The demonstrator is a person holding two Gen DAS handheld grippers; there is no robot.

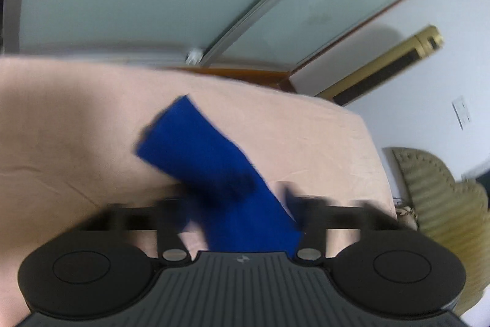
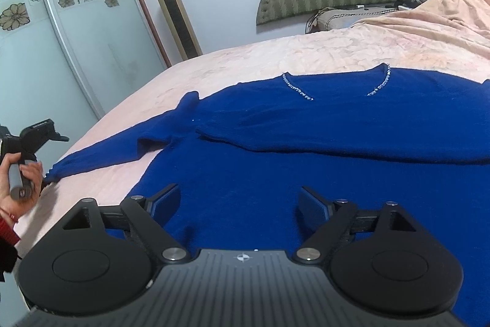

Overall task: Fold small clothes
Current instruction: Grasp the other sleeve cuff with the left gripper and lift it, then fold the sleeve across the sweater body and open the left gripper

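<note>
So the blue sweater point(image 2: 275, 127) lies flat on the pink bed point(image 2: 245, 60), one sleeve point(image 2: 101, 155) stretched out; left gripper point(image 1: 232, 189) looks clamped on its cuff, right gripper point(image 2: 239, 201) hovers open over the body. Probably sleeve-folding: next, swing it across the chest

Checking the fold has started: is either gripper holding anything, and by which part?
The left gripper appears shut on the blue sweater's sleeve near its cuff, though the view is blurred. The right gripper is open, holding nothing.
</note>
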